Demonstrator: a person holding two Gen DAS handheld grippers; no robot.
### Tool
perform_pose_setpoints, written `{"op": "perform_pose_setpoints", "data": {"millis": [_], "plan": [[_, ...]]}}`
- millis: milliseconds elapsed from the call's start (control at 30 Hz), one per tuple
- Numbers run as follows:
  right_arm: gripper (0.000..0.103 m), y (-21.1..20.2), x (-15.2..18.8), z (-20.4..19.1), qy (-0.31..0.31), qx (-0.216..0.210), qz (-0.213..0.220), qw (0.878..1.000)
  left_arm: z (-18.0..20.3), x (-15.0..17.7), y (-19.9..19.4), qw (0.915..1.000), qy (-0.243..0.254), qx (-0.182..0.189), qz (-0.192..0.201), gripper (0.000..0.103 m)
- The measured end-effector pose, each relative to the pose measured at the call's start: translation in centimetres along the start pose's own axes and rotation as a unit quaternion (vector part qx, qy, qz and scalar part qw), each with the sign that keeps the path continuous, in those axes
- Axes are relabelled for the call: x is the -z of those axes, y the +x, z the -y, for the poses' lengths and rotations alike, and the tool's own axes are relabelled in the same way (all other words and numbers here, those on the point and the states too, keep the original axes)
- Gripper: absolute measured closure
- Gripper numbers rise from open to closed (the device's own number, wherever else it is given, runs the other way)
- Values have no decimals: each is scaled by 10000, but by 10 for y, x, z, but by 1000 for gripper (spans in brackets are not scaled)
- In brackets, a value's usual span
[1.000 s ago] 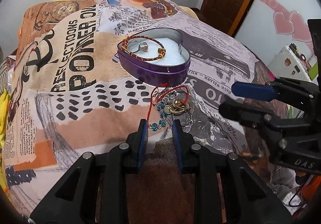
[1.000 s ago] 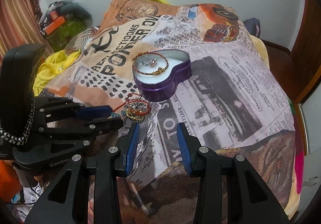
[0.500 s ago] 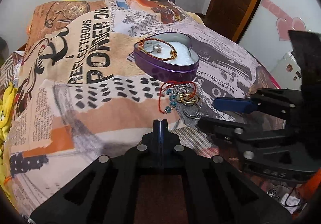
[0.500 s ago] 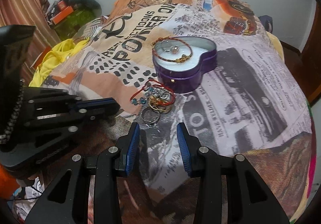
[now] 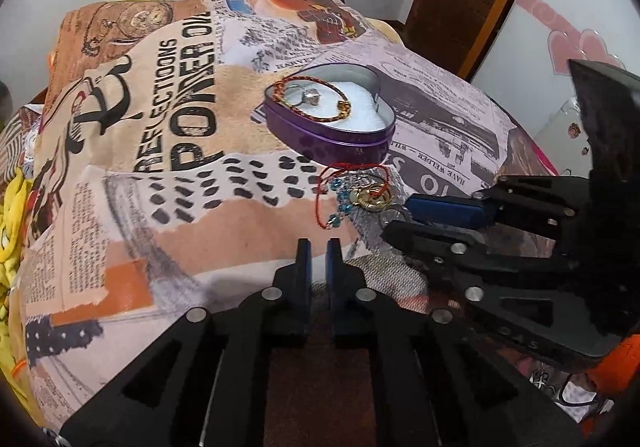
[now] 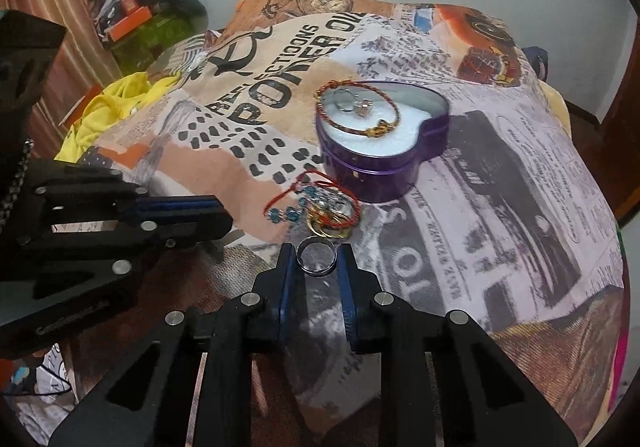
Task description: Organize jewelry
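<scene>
Silver ring (image 6: 317, 255) between closing right gripper (image 6: 316, 267) fingers; I squeeze gently, lift straight. Left gripper (image 5: 318, 263) near-shut, empty.

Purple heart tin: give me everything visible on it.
The purple heart tin is a heart-shaped tin, seemingly metal, with glossy purple walls, a seam ridge round the side and no lid on it. It sits flat on the printed bedspread, lined with white padding. Inside lie a red-and-gold cord bracelet and a silver ring with a stone. A loose jewelry pile lies at its near wall; neither gripper touches it.
</scene>
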State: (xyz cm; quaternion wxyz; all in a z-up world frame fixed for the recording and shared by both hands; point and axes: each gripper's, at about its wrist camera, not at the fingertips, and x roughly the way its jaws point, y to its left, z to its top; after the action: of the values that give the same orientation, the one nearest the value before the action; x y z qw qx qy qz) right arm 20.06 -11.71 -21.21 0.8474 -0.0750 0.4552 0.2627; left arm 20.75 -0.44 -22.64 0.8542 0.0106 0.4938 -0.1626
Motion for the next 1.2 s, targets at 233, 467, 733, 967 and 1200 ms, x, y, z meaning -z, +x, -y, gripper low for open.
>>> {"op": "perform_pose_setpoints", "data": {"millis": [233,467,733,967,1200], "plan": [[84,-17,5,23,240,170,120,9995,9,-10,14,9999,117,-59,-54,72],[84,-29,3,35,448,200,312,9983,12,-16,26,9995,270,-159,-59,70],[84,-30,2,38,524,134,372,9978,12,-16,28,9995,294,-132,-32,97],[84,-35,-1,39,533,143,444,9975,6,-14,16,9999,88,-37,100,97],[84,-45,-8,38,532,183,606,9966,4,-21,-20,9985,23,-90,539,97]]}}
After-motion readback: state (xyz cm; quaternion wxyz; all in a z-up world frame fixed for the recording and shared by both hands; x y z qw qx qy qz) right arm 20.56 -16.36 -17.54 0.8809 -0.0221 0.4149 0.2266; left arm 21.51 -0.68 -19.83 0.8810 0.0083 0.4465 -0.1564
